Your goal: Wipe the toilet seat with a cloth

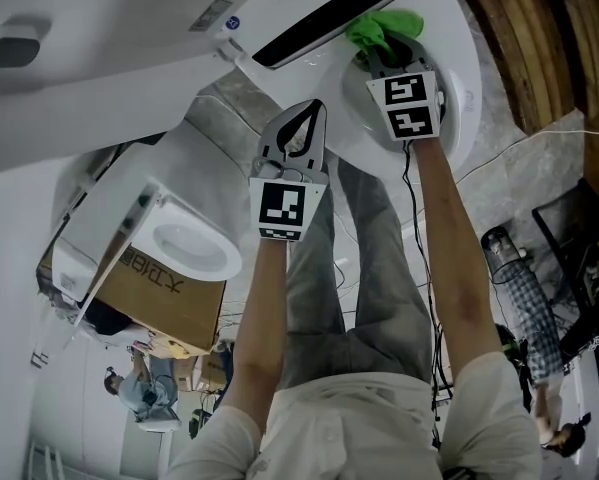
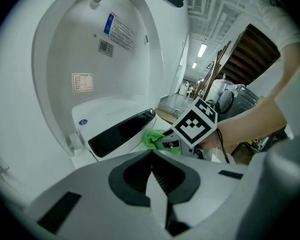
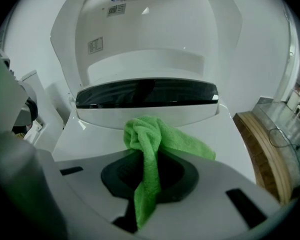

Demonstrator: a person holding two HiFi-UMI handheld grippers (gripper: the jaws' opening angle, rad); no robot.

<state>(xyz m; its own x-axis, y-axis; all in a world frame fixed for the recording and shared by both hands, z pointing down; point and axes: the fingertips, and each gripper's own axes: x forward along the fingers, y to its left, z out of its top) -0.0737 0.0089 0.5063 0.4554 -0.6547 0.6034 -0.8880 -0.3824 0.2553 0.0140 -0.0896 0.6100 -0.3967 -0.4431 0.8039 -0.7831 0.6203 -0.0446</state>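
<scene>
Labels first: the raised toilet lid [image 2: 64, 59] has three stickers on its inner face. There's a blue-and-white printed one [image 2: 117, 31] toward 12 o'clock in the left gripper view, a small grey QR-style tag [image 2: 106, 47] just under it, and a pale rectangular label [image 2: 82, 82] lower down. The print on all of them is too small to read. A round blue sticker [image 2: 84, 122] sits on the white deck beside the glossy black panel [image 3: 144, 93]. The cardboard box [image 1: 164, 288] at 8 o'clock in the head view has dark characters on it that I can't make out.

The right gripper [image 1: 387, 56] has its jaws pinched on the green cloth [image 3: 150, 139]. One end of the cloth hangs down between the jaws. The bunched end lies on the toilet seat [image 3: 89, 139] at its back edge, right up against the black panel.

The left gripper [image 1: 309, 118] has its jaws closed together with nothing between them. It hangs off the toilet, near the seat's front edge, at about 12 o'clock from the person's knees.

For room, bare white seat runs out both ways from the cloth, toward 9 and 3 o'clock in the right gripper view. A curved wooden edge [image 3: 270, 154] sits beside the toilet at 4 o'clock.
</scene>
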